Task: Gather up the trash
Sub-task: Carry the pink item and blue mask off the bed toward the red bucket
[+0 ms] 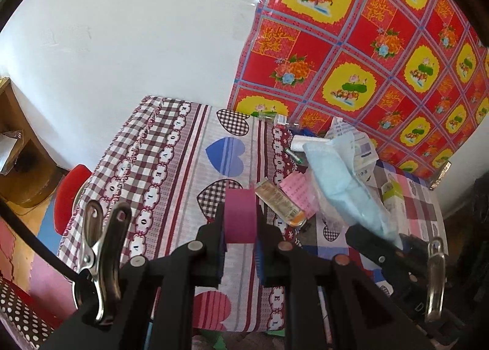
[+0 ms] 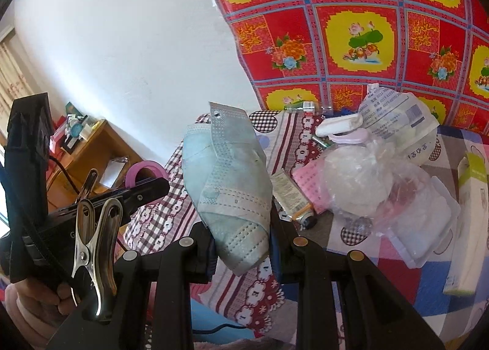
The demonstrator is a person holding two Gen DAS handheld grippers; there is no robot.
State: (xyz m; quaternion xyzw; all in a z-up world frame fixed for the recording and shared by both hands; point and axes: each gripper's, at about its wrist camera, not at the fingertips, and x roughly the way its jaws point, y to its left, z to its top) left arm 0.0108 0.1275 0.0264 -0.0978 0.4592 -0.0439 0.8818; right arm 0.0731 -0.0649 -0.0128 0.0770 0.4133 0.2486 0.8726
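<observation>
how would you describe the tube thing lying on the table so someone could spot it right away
Start at the red and yellow flowered cloth hung on the wall, then drop to the trash pile on the patterned tablecloth below it. At the pile's near left edge, against a pink sheet, lies a flattened tube. It alone is long and narrow, with printed text and an orange end.

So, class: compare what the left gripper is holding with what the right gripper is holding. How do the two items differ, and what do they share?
The tape roll in the left gripper is purple; the face mask in the right gripper is pale blue.
The tape roll is a stiff ring; the face mask is soft, folded and creased.
The tape roll sits compactly between its jaws; the face mask reaches well beyond its jaws.
Both are clamped and held above the table.
</observation>
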